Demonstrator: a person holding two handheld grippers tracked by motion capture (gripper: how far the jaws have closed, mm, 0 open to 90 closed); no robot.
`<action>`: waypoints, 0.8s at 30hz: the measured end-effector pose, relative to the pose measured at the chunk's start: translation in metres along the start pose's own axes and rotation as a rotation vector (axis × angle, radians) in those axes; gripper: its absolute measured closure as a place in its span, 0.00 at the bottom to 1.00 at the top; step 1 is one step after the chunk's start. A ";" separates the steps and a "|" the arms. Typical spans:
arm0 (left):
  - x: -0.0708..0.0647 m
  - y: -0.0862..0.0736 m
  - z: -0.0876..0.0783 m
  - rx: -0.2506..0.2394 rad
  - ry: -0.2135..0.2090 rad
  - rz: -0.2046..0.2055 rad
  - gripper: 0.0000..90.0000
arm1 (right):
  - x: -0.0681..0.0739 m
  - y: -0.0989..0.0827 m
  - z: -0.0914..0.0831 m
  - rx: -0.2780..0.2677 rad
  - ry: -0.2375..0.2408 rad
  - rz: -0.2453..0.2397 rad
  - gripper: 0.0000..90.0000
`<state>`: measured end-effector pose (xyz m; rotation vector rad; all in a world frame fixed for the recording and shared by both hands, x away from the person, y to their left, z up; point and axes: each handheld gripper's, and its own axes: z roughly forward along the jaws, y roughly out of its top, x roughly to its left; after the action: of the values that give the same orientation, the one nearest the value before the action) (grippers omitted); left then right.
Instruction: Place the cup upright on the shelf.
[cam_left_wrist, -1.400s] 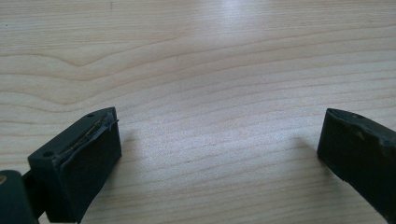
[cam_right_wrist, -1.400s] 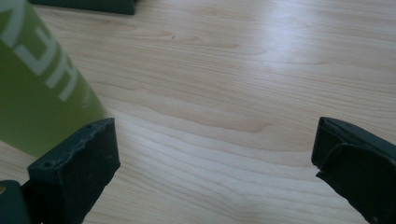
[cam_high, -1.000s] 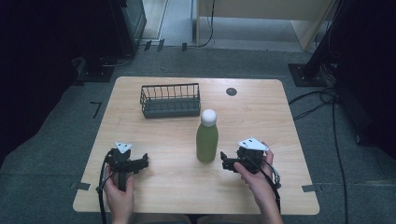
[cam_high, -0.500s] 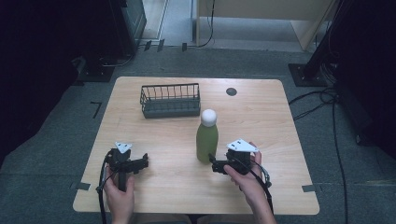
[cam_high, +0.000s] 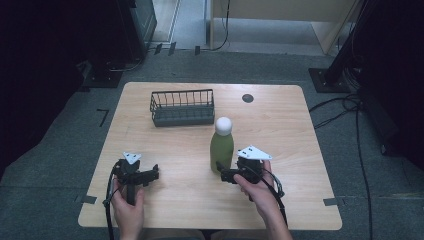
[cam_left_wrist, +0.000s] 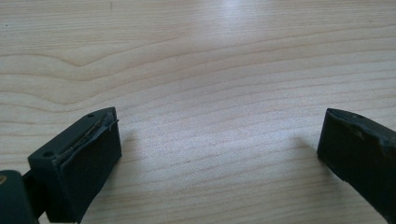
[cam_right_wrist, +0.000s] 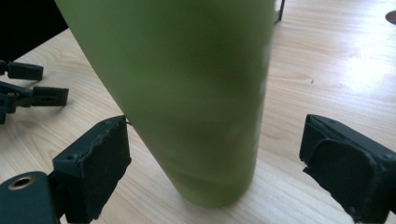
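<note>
Green bottle (cam_high: 221, 148) with white cap: stands upright near the middle of the wooden table (cam_high: 280, 130), its long axis vertical, in front of the wire basket (cam_high: 182, 107) and apart from it.

Right gripper (cam_high: 226, 175): at the foot of the bottle, on the person's side and slightly to its right, jaws pointing at it. In the right gripper view the bottle's lower body (cam_right_wrist: 187, 107) rises between the two spread jaws; the left-hand jaw sits close to the wall, the other stands clear. No contact can be made out. Judged: this is the nearer hand by far, and closing on the lower body looks like the likely next move.

Left gripper (cam_high: 152, 173): low over the table's near left, well apart from the bottle, jaws pointing toward it. Its own view shows bare wood grain between widely parted jaws; nothing held.

Views compared: the high view gives the bottle's full height, cap and the basket behind; the right gripper view gives the gap at each jaw and the left gripper's tips (cam_right_wrist: 44, 96) far off.

Also present: a small dark round disc (cam_high: 247, 98) set in the far table top.
</note>
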<state>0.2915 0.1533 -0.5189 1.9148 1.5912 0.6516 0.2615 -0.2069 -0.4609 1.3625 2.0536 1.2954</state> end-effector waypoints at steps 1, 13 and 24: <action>0.000 0.000 0.000 0.000 0.000 0.000 0.00 | 0.001 0.001 0.001 -0.002 0.000 -0.001 0.09; 0.000 0.000 0.000 0.000 0.000 0.000 0.00 | 0.010 0.018 0.009 -0.044 -0.005 -0.018 0.10; 0.000 0.000 0.000 0.000 0.000 0.000 0.00 | 0.016 0.027 0.016 -0.077 -0.015 -0.038 0.19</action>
<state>0.2915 0.1533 -0.5189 1.9148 1.5913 0.6518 0.2802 -0.1822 -0.4438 1.2900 1.9885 1.3296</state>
